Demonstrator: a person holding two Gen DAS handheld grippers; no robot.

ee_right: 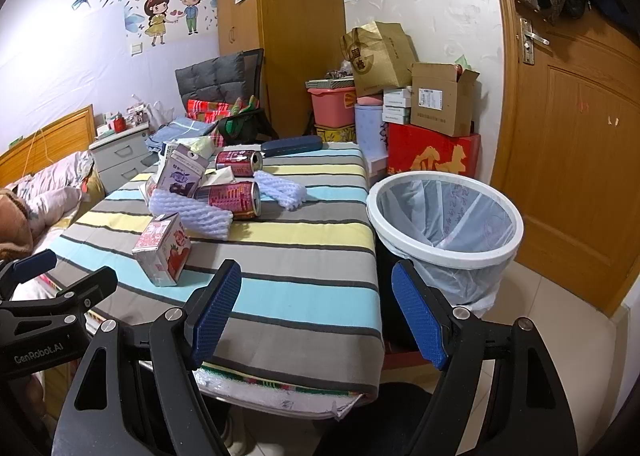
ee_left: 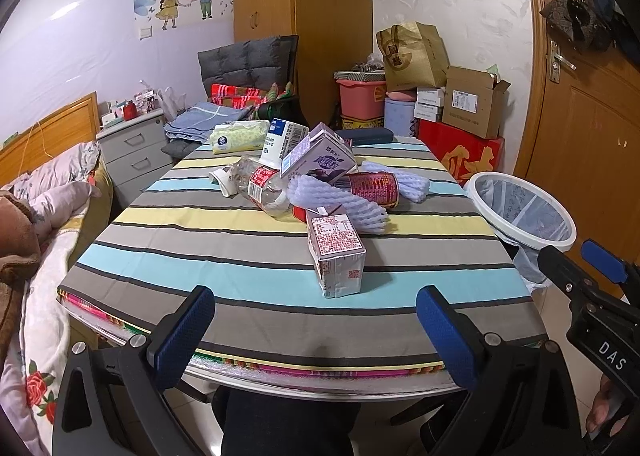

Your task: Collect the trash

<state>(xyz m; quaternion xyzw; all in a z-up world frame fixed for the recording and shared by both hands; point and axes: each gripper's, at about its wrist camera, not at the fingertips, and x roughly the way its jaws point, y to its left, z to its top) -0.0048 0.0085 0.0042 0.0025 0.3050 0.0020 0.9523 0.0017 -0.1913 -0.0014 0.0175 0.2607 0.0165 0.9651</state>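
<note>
Strawberry milk carton [ee_right: 162, 250] lies on side near striped surface [ee_right: 304, 256] front edge; cans [ee_right: 236, 200], purple carton [ee_right: 182, 174], foam nets [ee_right: 192, 214], crushed bottle [ee_left: 260, 188] heaped behind. Lined white bin [ee_right: 444, 216] stands beside surface.

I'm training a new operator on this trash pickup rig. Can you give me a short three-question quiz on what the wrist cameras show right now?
1. True or false: the left tool and right tool are both open and hold nothing.
2. Which piece of trash lies nearest the tools on the striped tablecloth?
A. the clear plastic bottle with red label
B. the small strawberry milk carton
C. the red drink can
3. Fill in: the white-rimmed bin lined with a clear plastic bag stands on the floor beside the table's ____ edge.

Key: 1 true; 2 B; 3 right.
</note>
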